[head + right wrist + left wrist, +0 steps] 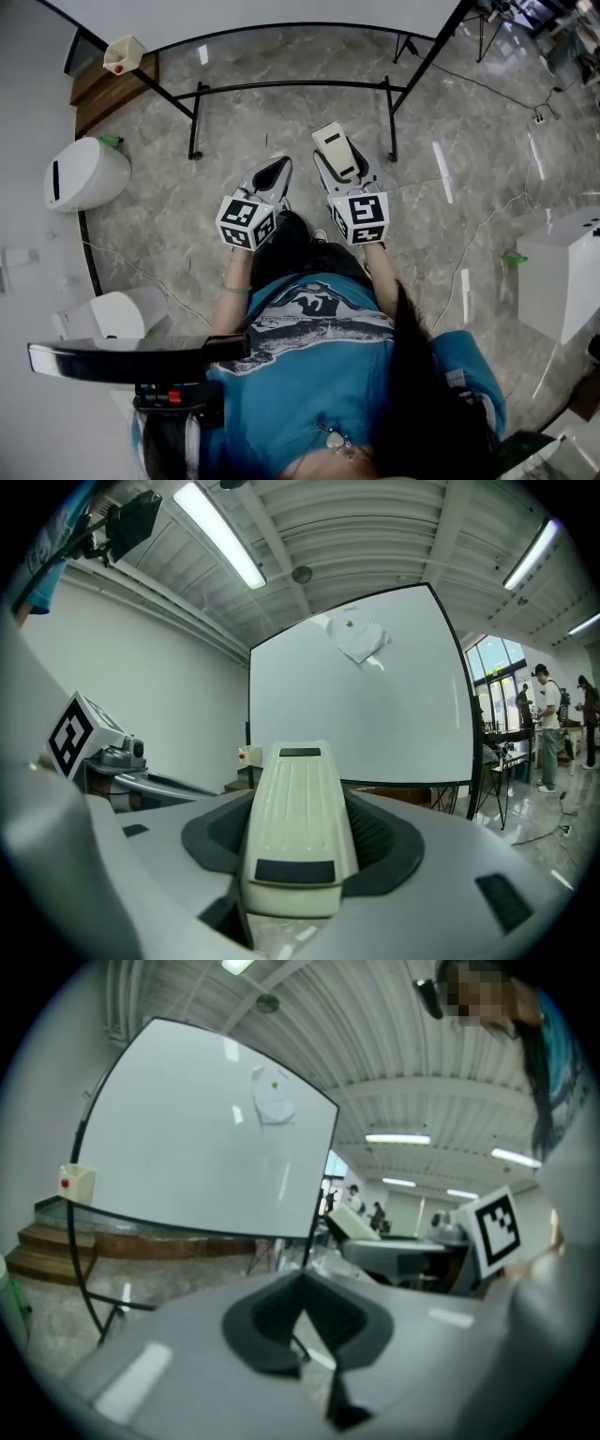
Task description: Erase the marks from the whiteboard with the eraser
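Note:
The whiteboard (361,705) stands upright on a black frame ahead of me, and its lower edge (281,11) shows at the top of the head view. High on the board is a pale smudge (361,641) with a small green dot; the same smudge (275,1102) shows in the left gripper view. My right gripper (339,161) is shut on a cream eraser (335,142), which points at the board. The eraser (295,827) fills the space between the jaws. My left gripper (272,173) hangs beside it, shut with nothing held, tips meeting (302,1274).
A small cream box with a red dot (122,53) sits at the board's left corner. Black stand legs (291,89) cross the marble floor ahead. White bins (84,173) stand left, a white cabinet (562,272) right. Cables lie on the floor. People (548,724) stand far off.

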The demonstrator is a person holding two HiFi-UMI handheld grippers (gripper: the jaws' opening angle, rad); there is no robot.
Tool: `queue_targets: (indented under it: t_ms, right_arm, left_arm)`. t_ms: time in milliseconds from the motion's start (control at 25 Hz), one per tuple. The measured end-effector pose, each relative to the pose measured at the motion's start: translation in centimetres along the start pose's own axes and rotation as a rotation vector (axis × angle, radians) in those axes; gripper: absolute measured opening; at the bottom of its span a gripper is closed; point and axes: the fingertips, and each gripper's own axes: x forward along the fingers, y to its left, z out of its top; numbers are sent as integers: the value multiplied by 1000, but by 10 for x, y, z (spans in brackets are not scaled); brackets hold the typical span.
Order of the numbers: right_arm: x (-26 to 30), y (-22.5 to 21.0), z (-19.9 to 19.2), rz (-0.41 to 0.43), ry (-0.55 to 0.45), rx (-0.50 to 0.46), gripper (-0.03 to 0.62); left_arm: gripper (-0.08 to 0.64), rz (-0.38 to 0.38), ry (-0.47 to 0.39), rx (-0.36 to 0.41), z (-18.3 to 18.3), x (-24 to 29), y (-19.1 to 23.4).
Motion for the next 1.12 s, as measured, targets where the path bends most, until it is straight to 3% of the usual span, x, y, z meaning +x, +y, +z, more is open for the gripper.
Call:
queue_targets:
  t_ms: [560, 1120]
  right_arm:
    - [-5, 61, -15, 37, 33, 37, 264]
    - [-42, 210, -41, 29, 88, 58, 263]
  left_arm:
    - [5, 13, 17, 40, -13, -54, 3]
    - [5, 14, -24, -24, -55, -195, 35]
